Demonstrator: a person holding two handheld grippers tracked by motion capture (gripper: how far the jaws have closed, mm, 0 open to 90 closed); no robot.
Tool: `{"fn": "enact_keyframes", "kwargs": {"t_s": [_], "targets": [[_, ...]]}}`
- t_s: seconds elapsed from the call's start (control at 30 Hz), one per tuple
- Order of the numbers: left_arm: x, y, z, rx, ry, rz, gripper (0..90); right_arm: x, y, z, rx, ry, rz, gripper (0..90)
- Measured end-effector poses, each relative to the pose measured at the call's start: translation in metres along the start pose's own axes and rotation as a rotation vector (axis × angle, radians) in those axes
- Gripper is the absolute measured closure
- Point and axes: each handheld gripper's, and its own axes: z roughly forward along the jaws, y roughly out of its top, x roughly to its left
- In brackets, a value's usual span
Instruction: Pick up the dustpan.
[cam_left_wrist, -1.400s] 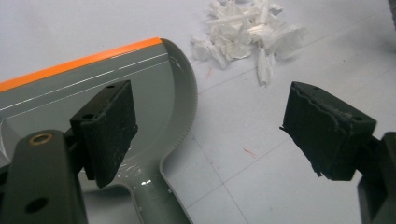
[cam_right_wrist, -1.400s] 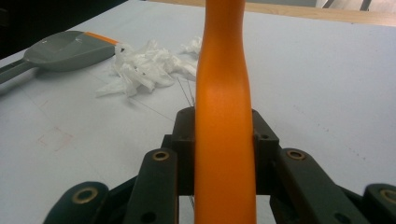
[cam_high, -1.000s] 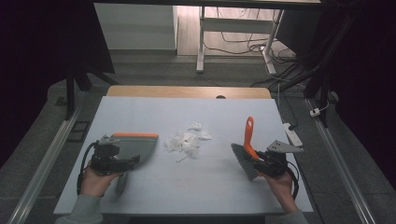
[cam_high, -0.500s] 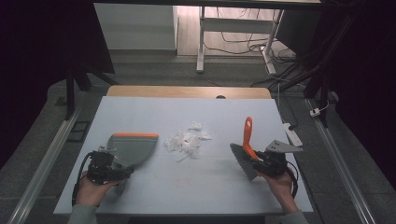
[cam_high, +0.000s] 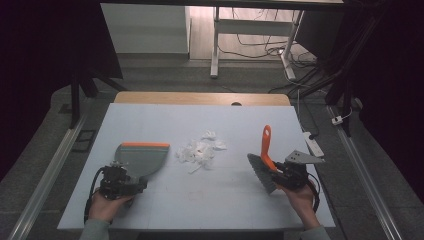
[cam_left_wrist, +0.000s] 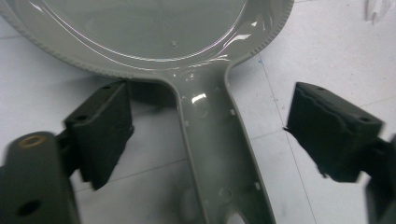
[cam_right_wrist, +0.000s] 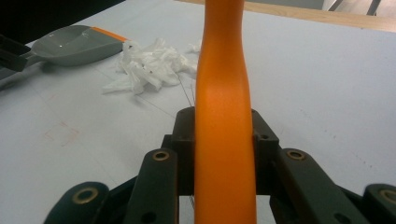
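A grey dustpan (cam_high: 142, 156) with an orange lip lies flat on the white table (cam_high: 225, 200), left of centre. My left gripper (cam_high: 131, 181) sits low at its handle. In the left gripper view the handle (cam_left_wrist: 215, 154) runs between the jaws of the left gripper (cam_left_wrist: 210, 121). The jaws have just been closing, but both pads stand clear of the handle. A pile of white paper scraps (cam_high: 200, 150) lies mid-table. At the right, my right gripper (cam_high: 277, 172) is shut on the orange handle of a brush (cam_high: 266, 142), bristles toward the table. That orange handle (cam_right_wrist: 224, 93) rises between the jaws of the right gripper (cam_right_wrist: 223, 140).
A wooden strip (cam_high: 200, 98) runs along the table's far edge. A white power strip (cam_high: 314, 145) lies at the right edge. Metal rails flank both sides of the table. From the right gripper view the scraps (cam_right_wrist: 149, 65) sit just right of the dustpan (cam_right_wrist: 77, 44).
My left gripper has sunk toward the table and come down around the dustpan's handle. The dustpan, the scraps and the right gripper with the brush have stayed put.
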Motion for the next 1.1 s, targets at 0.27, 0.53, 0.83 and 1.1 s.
{"fn": "enact_keyframes", "kwargs": {"t_s": [0.27, 0.53, 0.83, 1.1], "targets": [[0.001, 0.000, 0.012, 0.028, 0.013, -0.009, 29.3, 0.001, 0.000, -0.001, -0.003, -0.005, 0.009, 69.7], [0.003, 0.000, 0.013, -0.010, 0.029, -0.025, 44.3, 0.003, 0.000, -0.002, 0.004, -0.012, -0.001, 69.7], [0.010, -0.003, 0.012, -0.040, 0.016, -0.037, 60.8, 0.001, -0.001, -0.001, 0.010, -0.019, 0.006, 69.7], [0.017, -0.008, 0.007, -0.060, 0.005, -0.017, 61.5, 0.001, 0.000, -0.004, 0.001, -0.026, 0.006, 69.7]]}}
